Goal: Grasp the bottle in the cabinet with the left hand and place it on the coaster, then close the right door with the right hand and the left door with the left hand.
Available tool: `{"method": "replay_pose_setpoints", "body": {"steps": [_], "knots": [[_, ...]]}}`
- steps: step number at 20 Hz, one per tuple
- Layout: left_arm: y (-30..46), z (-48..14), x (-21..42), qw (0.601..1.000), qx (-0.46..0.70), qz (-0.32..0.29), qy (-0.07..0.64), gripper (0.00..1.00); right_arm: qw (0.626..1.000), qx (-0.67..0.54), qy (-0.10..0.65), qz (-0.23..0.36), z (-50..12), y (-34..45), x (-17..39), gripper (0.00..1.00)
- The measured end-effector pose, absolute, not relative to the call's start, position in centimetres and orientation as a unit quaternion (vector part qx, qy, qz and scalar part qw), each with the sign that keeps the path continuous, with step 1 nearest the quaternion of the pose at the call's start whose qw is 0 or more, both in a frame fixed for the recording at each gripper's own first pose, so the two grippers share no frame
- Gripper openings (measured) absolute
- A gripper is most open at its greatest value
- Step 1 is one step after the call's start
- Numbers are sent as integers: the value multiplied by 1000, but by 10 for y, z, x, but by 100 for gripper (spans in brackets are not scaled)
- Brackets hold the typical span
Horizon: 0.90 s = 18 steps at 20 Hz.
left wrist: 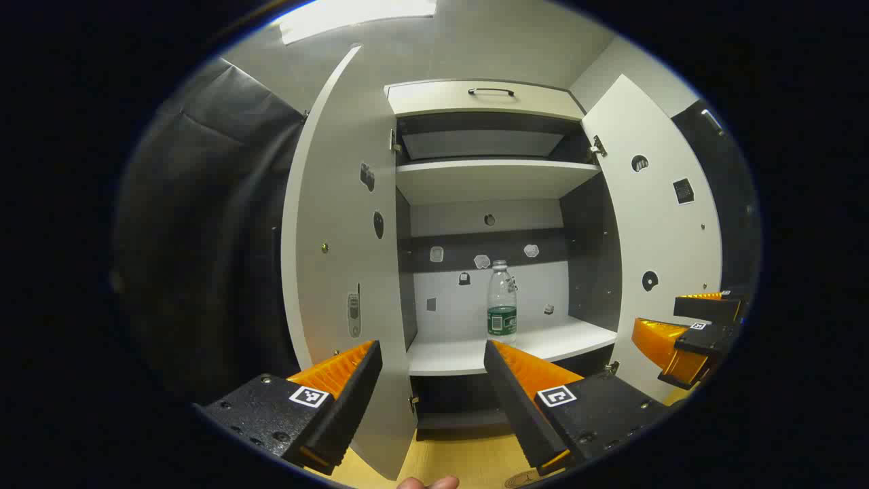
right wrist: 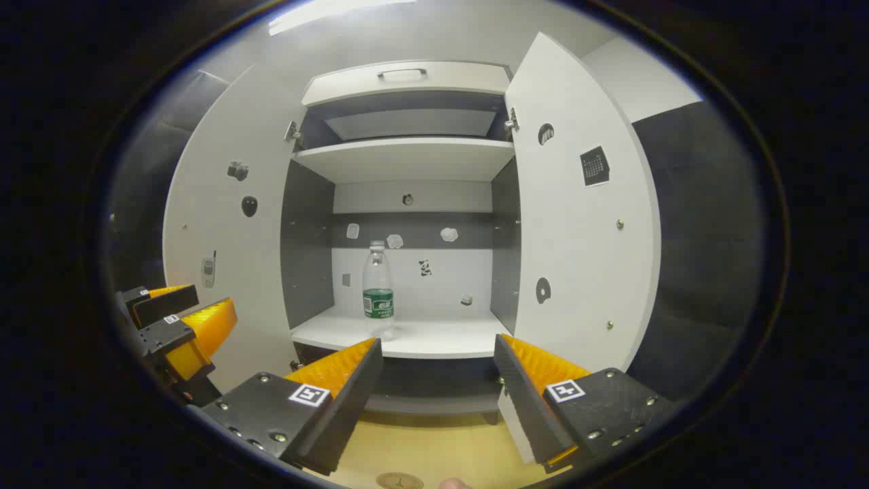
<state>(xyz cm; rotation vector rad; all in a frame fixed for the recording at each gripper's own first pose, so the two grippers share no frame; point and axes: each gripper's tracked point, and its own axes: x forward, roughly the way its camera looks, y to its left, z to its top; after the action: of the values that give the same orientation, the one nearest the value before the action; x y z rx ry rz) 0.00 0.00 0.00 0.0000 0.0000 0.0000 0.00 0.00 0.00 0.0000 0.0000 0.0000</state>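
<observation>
First step pending: both claws, left [left wrist: 432, 367] and right [right wrist: 434, 363], spread empty; left needed to reach the far bottle [left wrist: 502, 304].

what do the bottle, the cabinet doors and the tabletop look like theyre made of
Bottle: clear thin plastic, by the see-through body, with a green label band around it.
Cabinet doors: probably laminated board, matte white; flat, even faces with small screw heads and stickers.
Tabletop: looks like light wood or wood-look laminate; yellowish, smooth, with a slight sheen. Grain is too blurred to settle which.
</observation>
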Motion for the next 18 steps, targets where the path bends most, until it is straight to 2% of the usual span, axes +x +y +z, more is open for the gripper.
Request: {"method": "replay_pose_setpoints", "body": {"steps": [18], "knots": [[-15,3,10,1000,10,2,-4,95,1000,16,-1,5,4,-13,3,100]]}}
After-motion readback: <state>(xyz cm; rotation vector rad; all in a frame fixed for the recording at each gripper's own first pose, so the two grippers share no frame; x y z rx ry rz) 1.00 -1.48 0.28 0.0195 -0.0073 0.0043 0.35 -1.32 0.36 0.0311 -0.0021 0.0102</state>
